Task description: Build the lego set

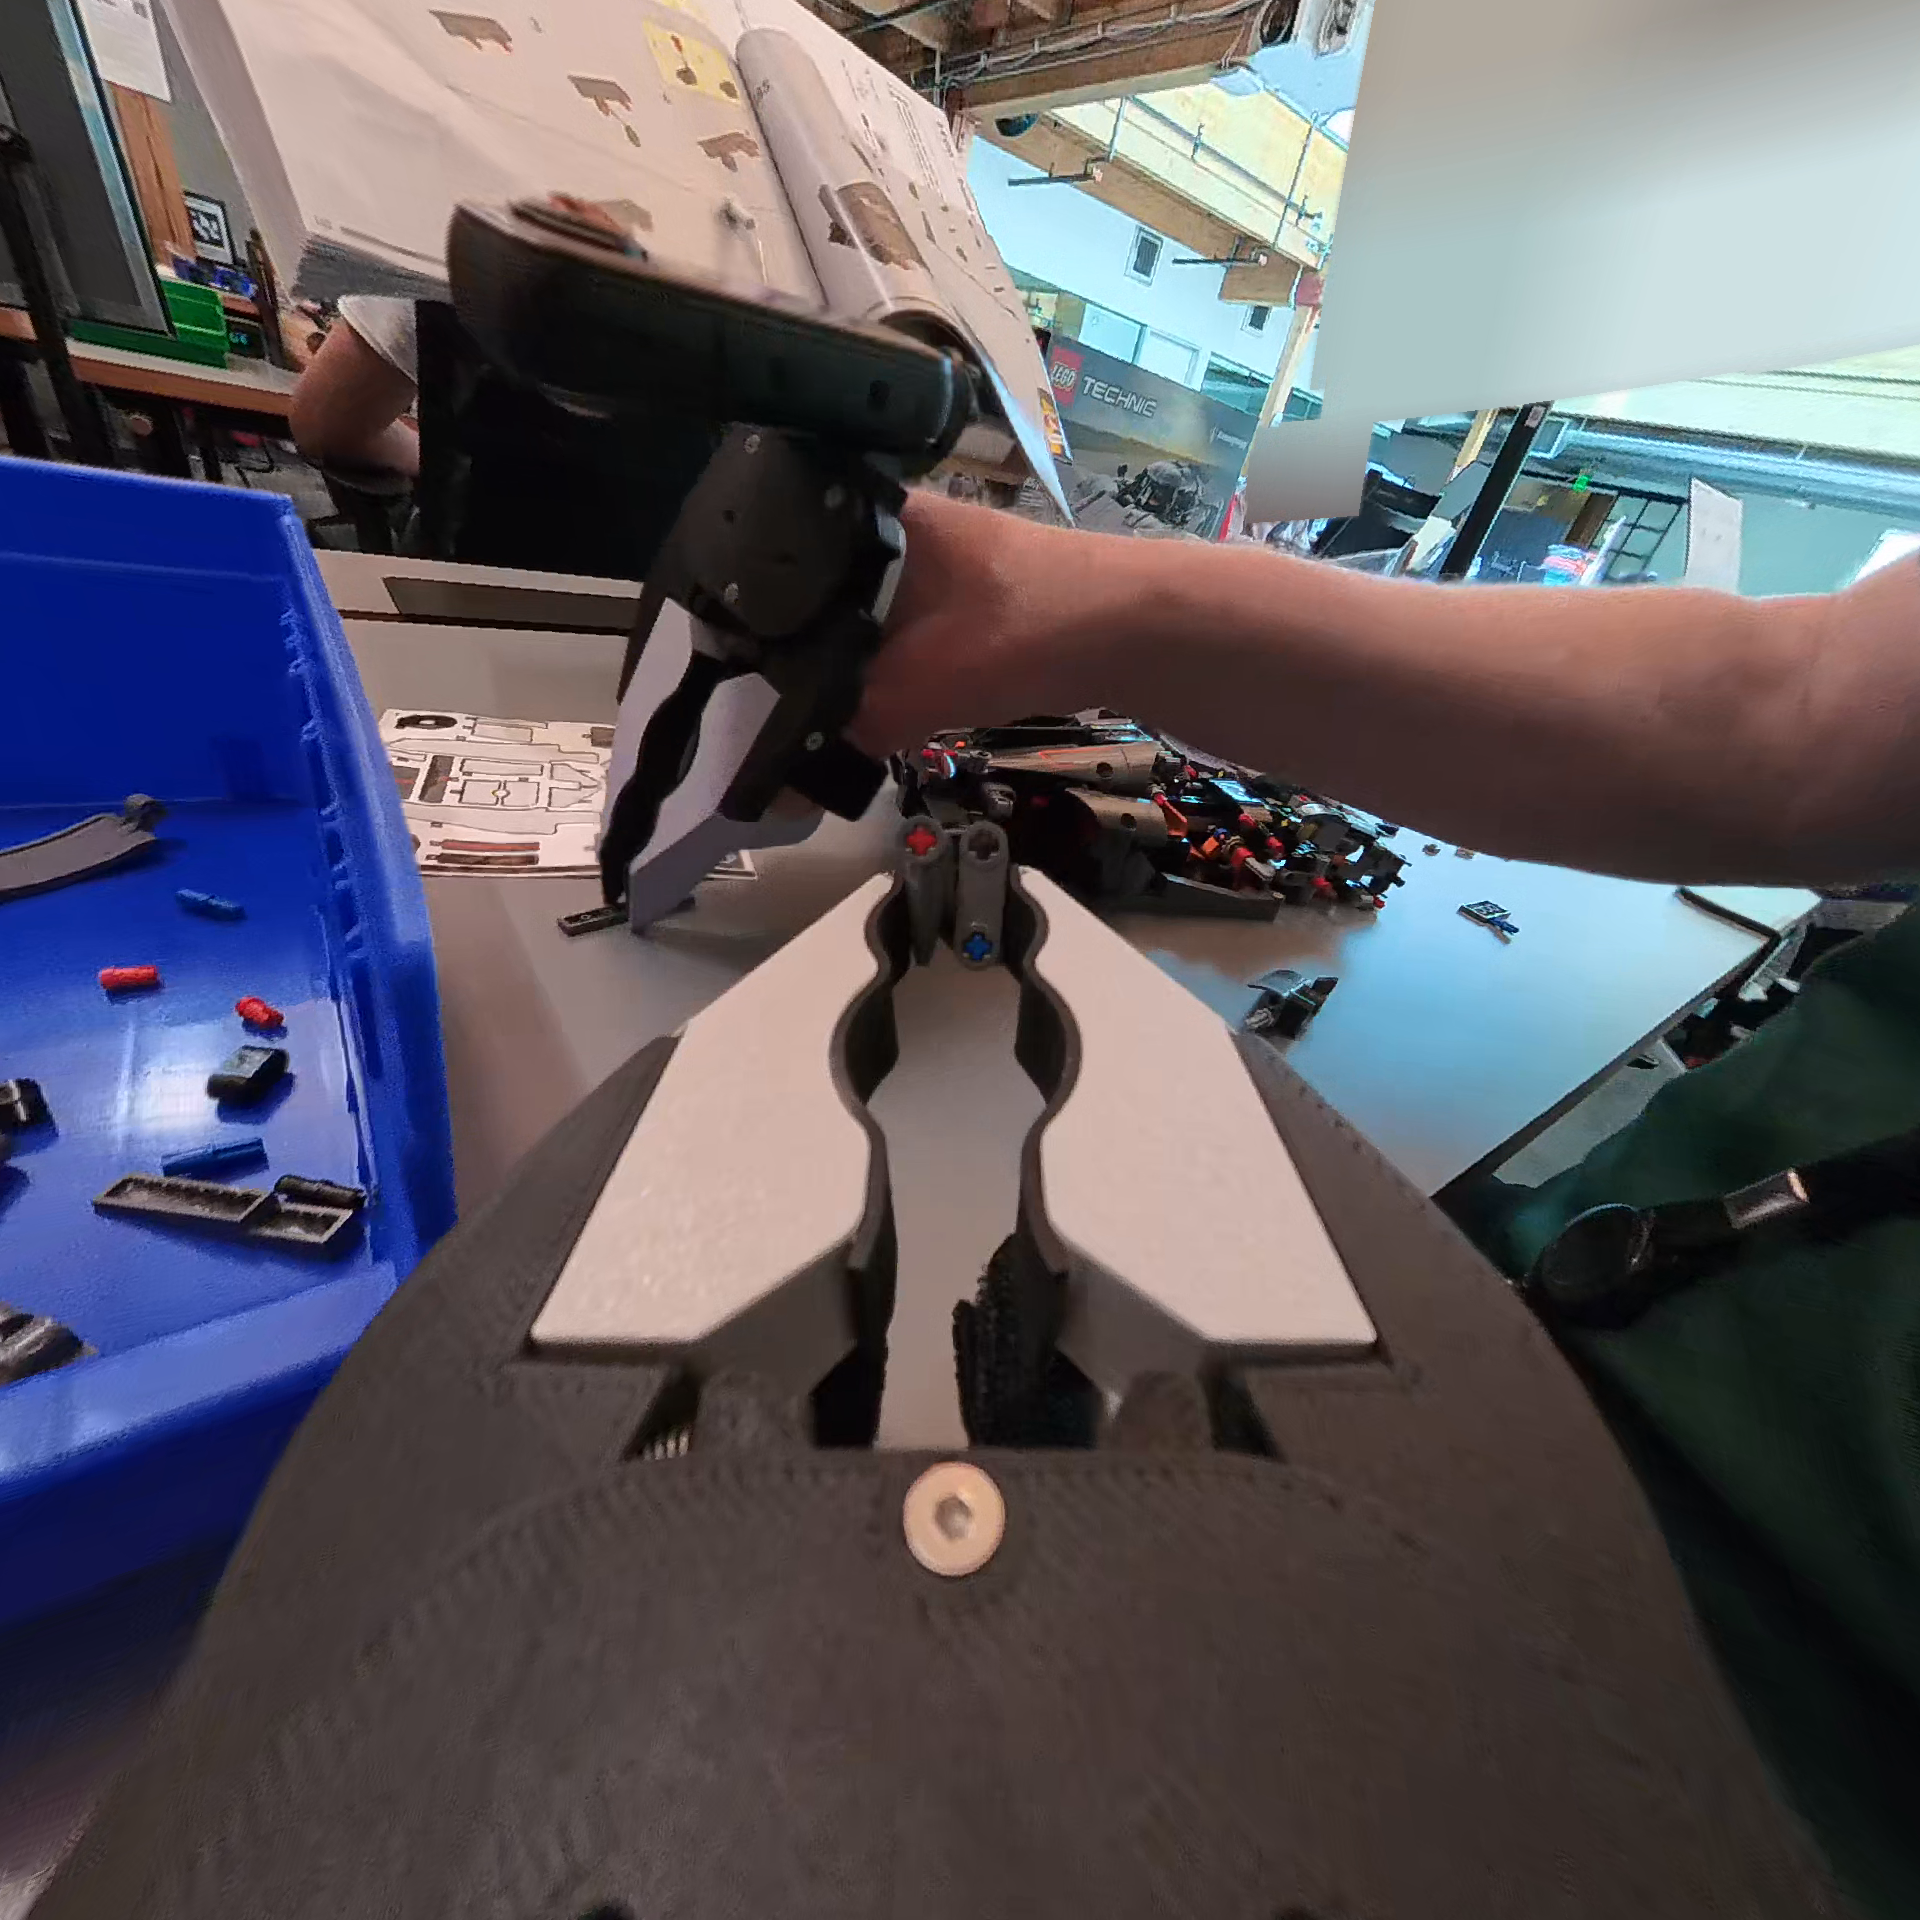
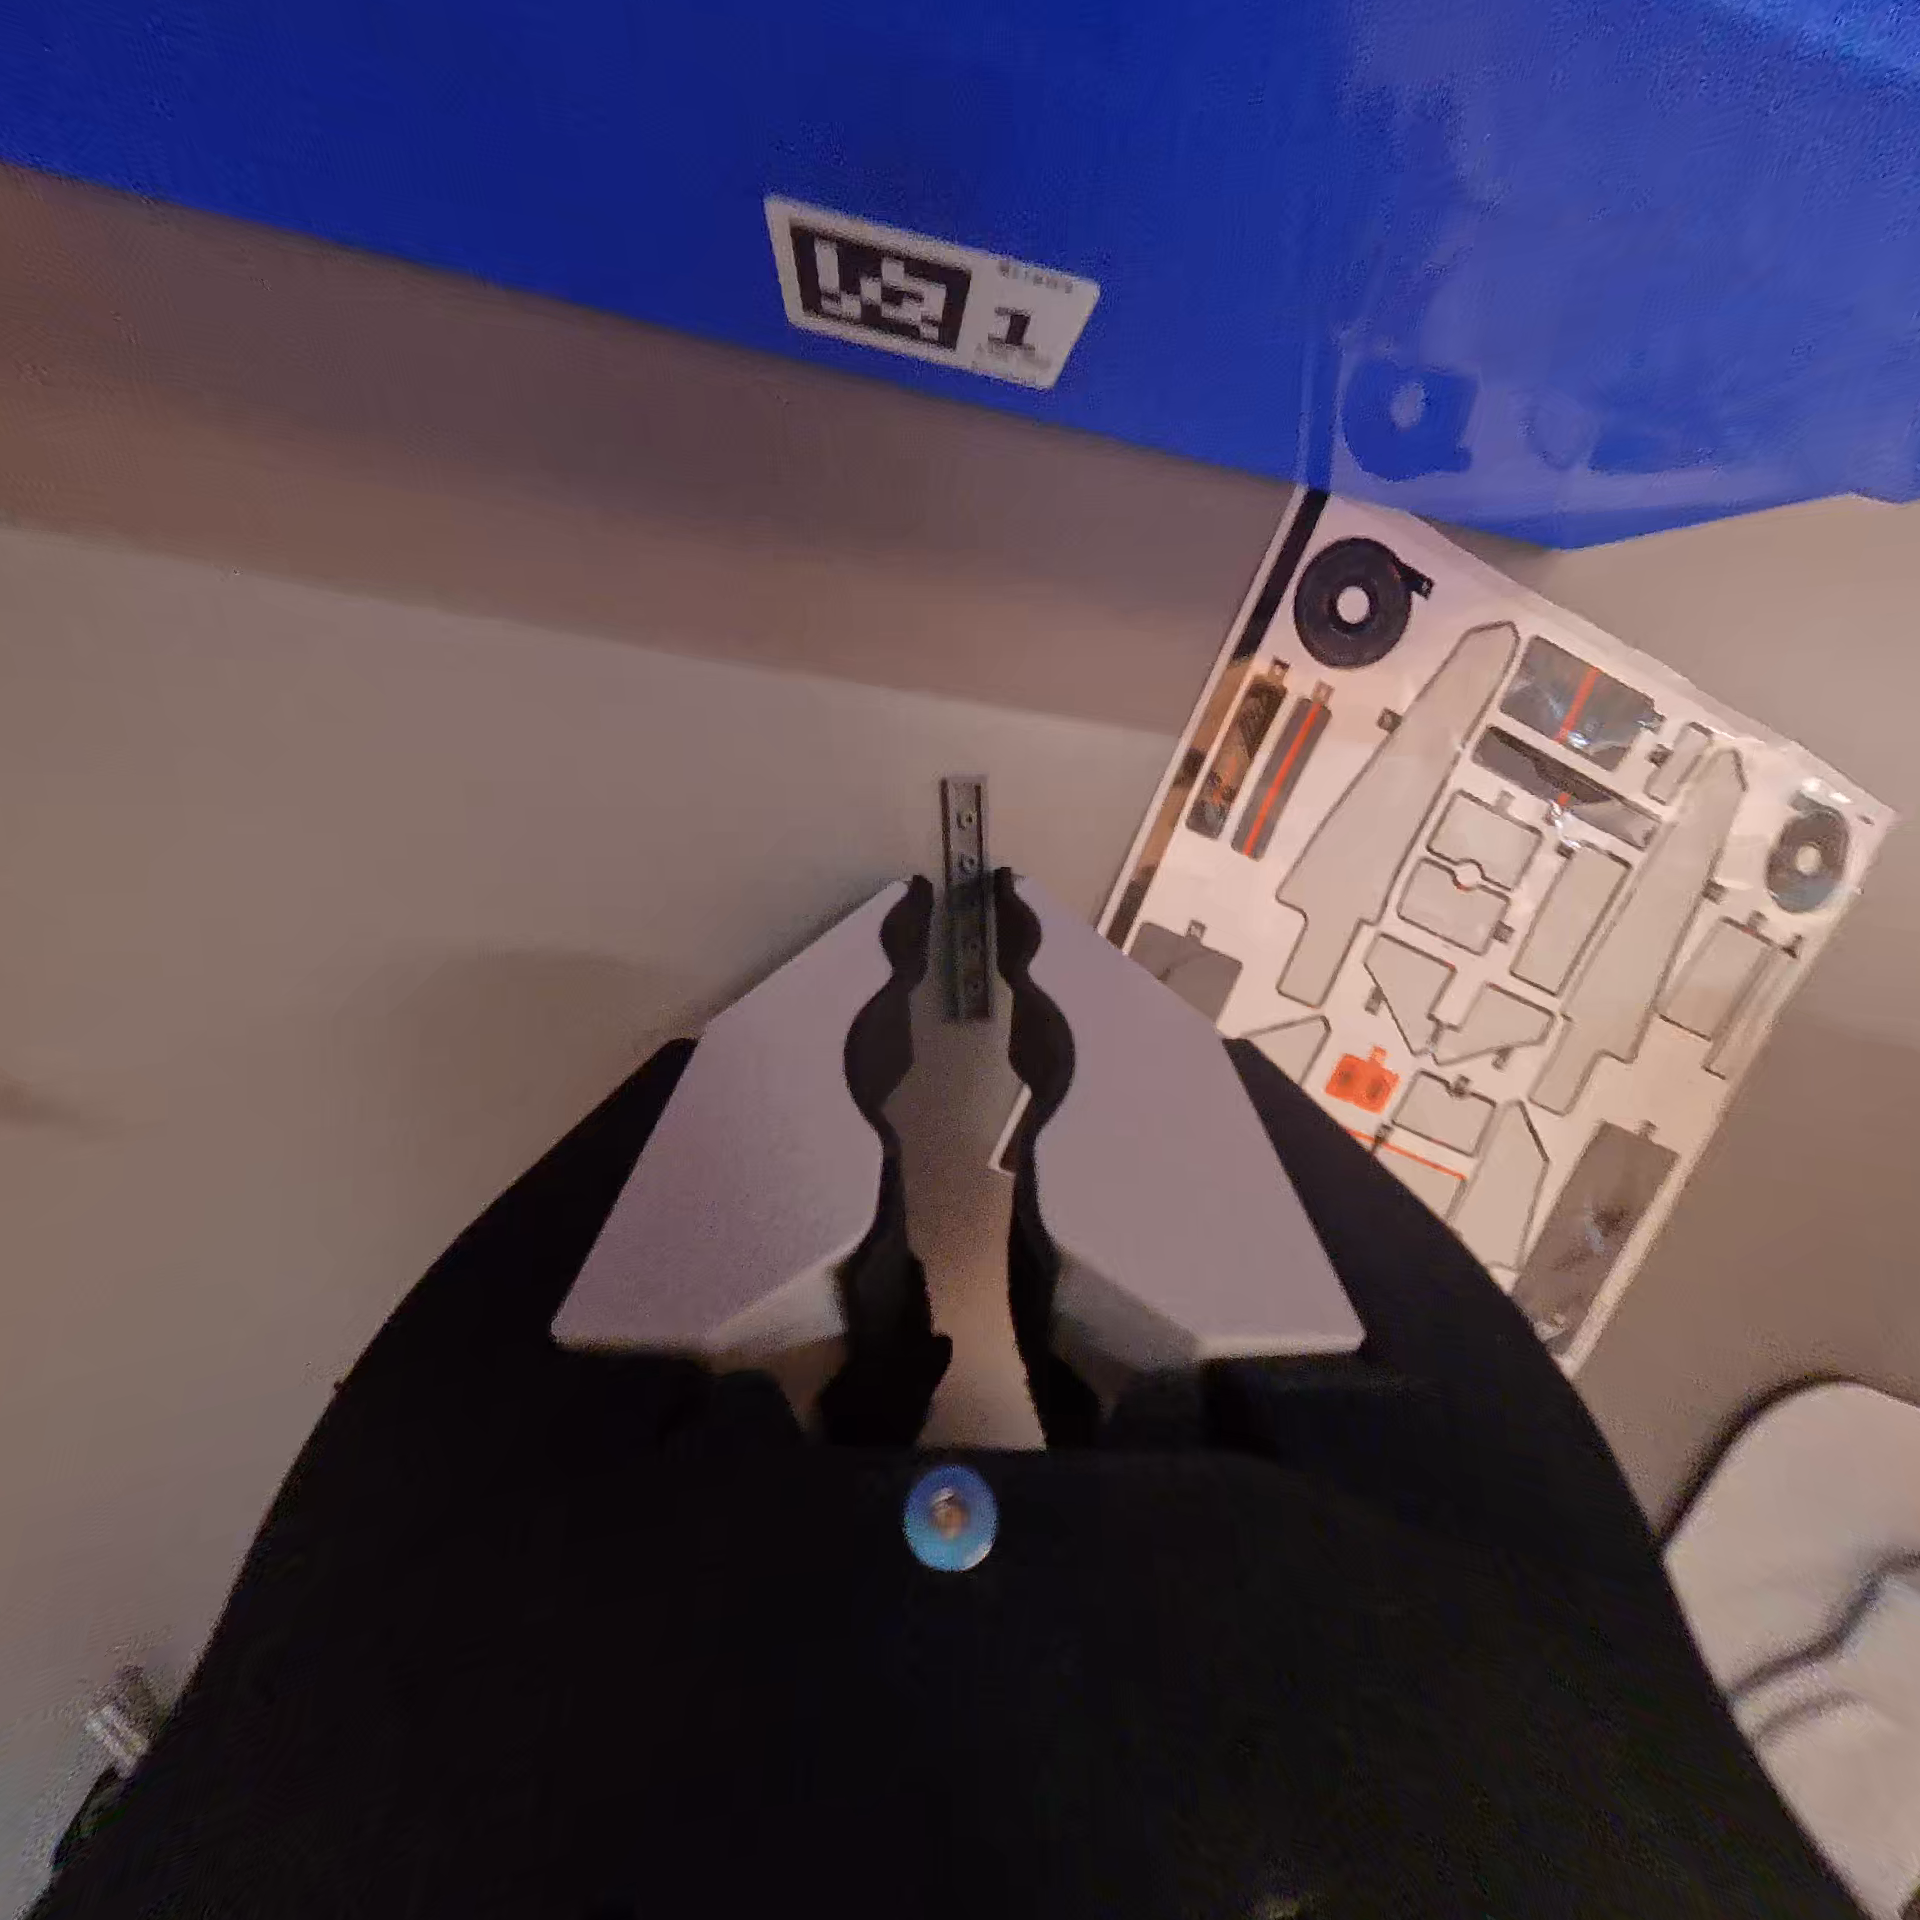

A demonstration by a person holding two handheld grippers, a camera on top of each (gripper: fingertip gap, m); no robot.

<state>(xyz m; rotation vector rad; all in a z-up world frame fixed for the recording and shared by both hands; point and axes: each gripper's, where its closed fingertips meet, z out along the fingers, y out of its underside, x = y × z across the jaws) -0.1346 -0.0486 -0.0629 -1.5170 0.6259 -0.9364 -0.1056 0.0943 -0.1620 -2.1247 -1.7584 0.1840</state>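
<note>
Your pale grey, smooth-topped bench carries a large blue plastic bin on its left. Just beside it lies a white sticker sheet, one corner under the bin. A thin dark grey studded strip lies flat nearby, and a black, partly built brick model sits farther right.

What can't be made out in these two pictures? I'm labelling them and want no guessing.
- Right wrist view: the lower end of the thin dark strip is hidden between the right gripper fingers; whether they pinch it is unclear.
- Left wrist view: the grey piece in the left gripper is half hidden by its fingers.
- The blue bin is cut off by the left edge.
</note>
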